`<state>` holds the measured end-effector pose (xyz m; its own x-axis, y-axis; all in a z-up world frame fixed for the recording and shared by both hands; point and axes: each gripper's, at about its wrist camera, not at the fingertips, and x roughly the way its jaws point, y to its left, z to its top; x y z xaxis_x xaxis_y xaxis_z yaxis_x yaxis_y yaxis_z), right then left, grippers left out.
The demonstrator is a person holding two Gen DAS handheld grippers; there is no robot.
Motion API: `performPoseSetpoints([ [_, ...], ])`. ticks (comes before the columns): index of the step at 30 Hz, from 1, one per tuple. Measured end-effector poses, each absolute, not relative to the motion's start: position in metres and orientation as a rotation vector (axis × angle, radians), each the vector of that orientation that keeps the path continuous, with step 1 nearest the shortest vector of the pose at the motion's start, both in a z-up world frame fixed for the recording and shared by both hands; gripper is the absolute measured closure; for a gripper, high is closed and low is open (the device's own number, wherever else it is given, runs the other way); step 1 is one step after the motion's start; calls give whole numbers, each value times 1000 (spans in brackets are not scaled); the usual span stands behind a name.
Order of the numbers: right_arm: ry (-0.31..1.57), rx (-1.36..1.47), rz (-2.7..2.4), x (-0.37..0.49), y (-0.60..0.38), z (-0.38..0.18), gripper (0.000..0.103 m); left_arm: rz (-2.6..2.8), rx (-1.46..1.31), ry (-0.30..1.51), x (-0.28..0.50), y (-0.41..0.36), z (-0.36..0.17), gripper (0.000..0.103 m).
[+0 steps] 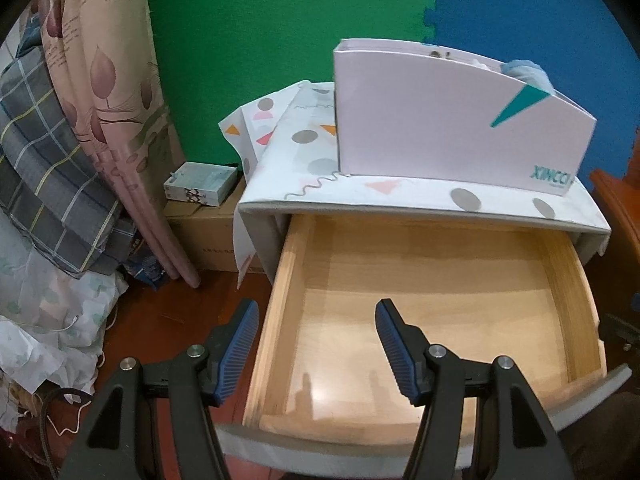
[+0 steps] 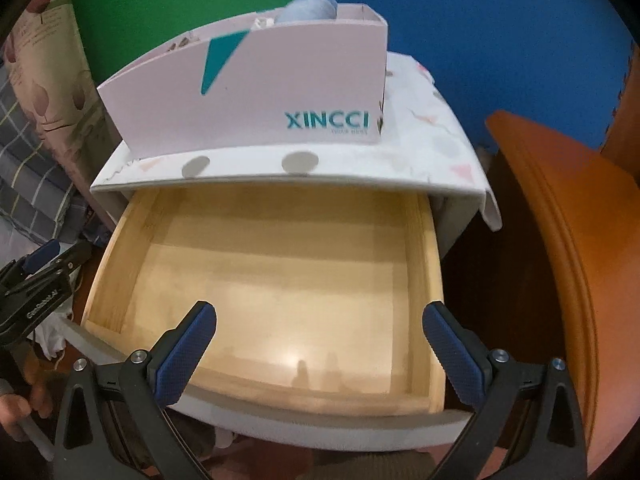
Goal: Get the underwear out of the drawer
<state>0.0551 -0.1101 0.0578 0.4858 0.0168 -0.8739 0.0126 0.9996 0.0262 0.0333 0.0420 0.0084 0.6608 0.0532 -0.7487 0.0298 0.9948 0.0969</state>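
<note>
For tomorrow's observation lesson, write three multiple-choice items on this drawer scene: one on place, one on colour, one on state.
1. Where is the pink box?
A in the drawer
B on top of the cabinet
C on the floor

2. What colour is the lettering on the box?
A red
B black
C teal

3. The drawer is:
A shut
B open, nothing visible inside
C open, full of clothes

Answers: 1 B, the box rests on the patterned top; 2 C, the word is teal; 3 B, only bare wood shows.

The pale wooden drawer (image 2: 264, 264) stands pulled out, bare inside; pale blue underwear (image 2: 308, 7) sits in the white box (image 2: 256, 92) above.
</note>
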Motion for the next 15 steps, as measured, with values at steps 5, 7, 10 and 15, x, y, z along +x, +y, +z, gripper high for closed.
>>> performPoseSetpoints([
  [5,1079,-10,-3,50,-107,44,0,-10,144,847,20,32,9,41],
  [7,1062,-7,-1,50,-108,46,0,-12,155,848,16,29,8,41],
  [10,1067,4,8,51,-110,44,0,-14,151,850,11,27,8,41],
  [15,1075,25,14,52,-110,42,0,-7,159,843,10,24,7,41],
])
